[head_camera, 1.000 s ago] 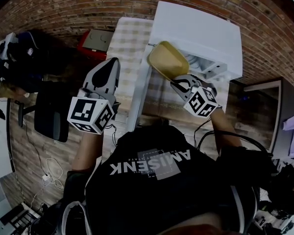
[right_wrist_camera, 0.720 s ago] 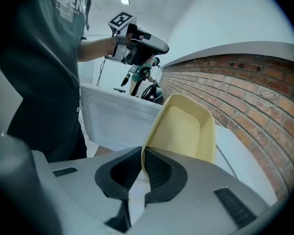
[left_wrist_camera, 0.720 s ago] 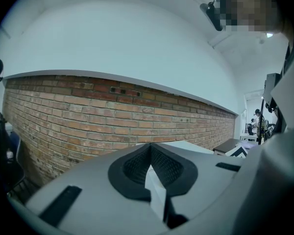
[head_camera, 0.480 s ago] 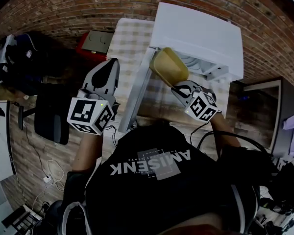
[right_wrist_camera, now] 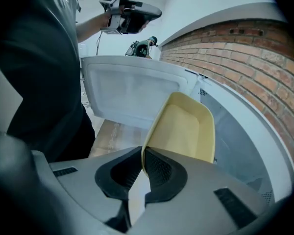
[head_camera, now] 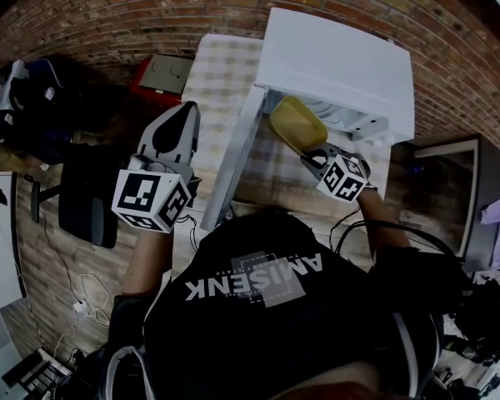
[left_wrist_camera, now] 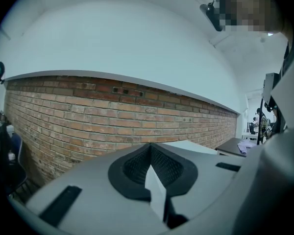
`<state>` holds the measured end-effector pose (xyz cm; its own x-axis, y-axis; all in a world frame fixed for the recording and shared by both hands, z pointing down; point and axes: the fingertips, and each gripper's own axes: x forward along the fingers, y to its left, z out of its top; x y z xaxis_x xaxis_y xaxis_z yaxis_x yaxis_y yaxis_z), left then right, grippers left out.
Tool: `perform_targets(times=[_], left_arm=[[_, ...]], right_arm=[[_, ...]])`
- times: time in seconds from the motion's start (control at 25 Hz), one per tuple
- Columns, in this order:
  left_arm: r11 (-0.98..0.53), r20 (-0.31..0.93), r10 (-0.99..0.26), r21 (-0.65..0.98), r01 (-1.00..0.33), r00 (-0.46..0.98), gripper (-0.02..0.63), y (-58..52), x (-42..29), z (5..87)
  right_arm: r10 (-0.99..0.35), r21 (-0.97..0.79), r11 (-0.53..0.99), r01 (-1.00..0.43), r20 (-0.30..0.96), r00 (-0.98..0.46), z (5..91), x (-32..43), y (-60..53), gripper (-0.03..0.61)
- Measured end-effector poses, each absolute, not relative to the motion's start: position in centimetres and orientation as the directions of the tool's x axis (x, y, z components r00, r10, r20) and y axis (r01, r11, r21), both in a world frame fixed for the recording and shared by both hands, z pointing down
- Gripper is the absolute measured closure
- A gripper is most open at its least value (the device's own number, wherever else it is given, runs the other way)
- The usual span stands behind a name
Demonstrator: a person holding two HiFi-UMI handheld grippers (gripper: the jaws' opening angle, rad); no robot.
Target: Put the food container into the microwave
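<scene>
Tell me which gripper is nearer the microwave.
Right. The right gripper holds the yellow container at the mouth of the microwave; the left gripper hangs apart, beyond the open door, shut on nothing.

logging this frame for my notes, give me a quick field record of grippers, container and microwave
right gripper: shut on rim of pale yellow plastic food container, tilted
container place: at mouth of white microwave, not yet set down
microwave door: open
left gripper: shut, empty, left of the door
</scene>
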<state>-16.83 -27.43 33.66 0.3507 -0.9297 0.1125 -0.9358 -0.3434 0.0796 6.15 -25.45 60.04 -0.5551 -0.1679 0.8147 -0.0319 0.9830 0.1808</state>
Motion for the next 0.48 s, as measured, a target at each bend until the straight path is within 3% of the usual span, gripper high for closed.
perform_targets(times=[0.48], left_arm=[[-0.296,0.115,-0.946,0.070,-0.953,0.302,0.601,-27.3,-17.4,33.0]], right_arm=[[-0.125,0.093,0.991,-0.094,0.893,-0.432,64.9,8.3,-29.9,0.529]])
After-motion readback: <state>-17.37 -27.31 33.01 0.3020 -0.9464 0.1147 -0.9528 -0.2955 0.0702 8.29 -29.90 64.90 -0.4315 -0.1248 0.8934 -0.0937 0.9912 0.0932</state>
